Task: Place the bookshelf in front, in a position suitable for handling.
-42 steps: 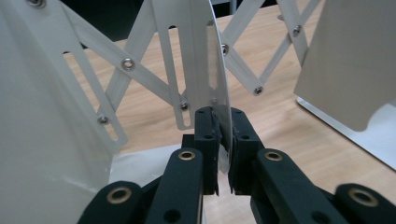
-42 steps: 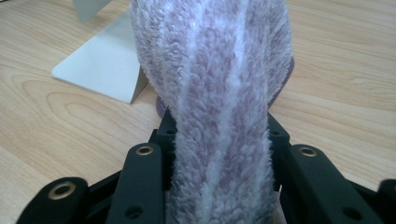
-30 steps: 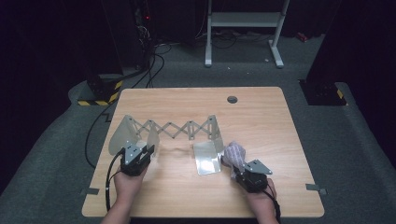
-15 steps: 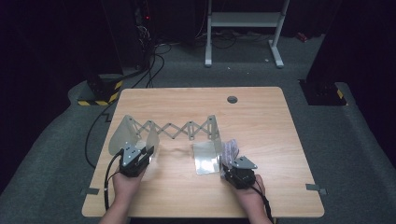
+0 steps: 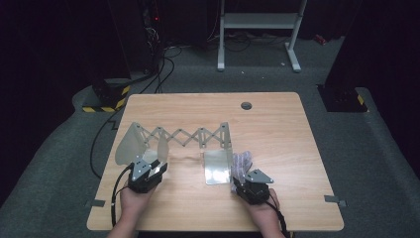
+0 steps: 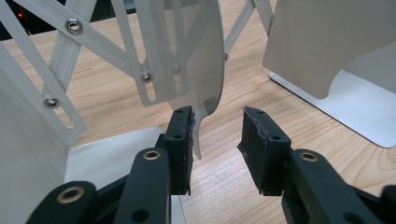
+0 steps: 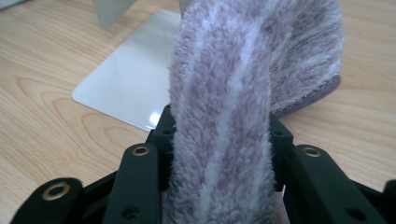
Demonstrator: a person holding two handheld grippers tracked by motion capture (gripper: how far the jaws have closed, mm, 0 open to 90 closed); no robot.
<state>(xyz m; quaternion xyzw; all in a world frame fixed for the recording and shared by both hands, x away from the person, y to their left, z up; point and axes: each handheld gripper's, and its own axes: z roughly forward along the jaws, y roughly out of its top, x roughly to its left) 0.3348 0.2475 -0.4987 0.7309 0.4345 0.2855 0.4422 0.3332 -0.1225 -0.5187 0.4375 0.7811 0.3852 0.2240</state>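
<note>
Metal, thin and pale: an expandable bookend rack (image 5: 178, 135) stands on the wood table (image 5: 287, 148), scissor links stretched between two end plates. The left gripper (image 6: 217, 135) is at the rack's left end, near the person's edge of the table. Its jaws have just been opening; they are spread now, w/ the curved plate edge (image 6: 205, 84) between them, close to one pad but not pinched.

The right gripper (image 7: 219, 140) is pressed together on a fluffy grey-lilac cloth (image 7: 233, 93), which stands up out of the jaws and folds over. In the high view the cloth (image 5: 242, 163) sits just beside the rack's right base plate (image 5: 218, 168), approx. touching its edge.

Risks, as I judge:
- Left side is released, so if the cloth pushes or wipes the right plate, the rack can slide or fold in, b/c nothing holds it.
- The left pad may catch the thin plate edge when pulling away and tip the end.
- Soft cloth can slip out of the jaws.
</note>
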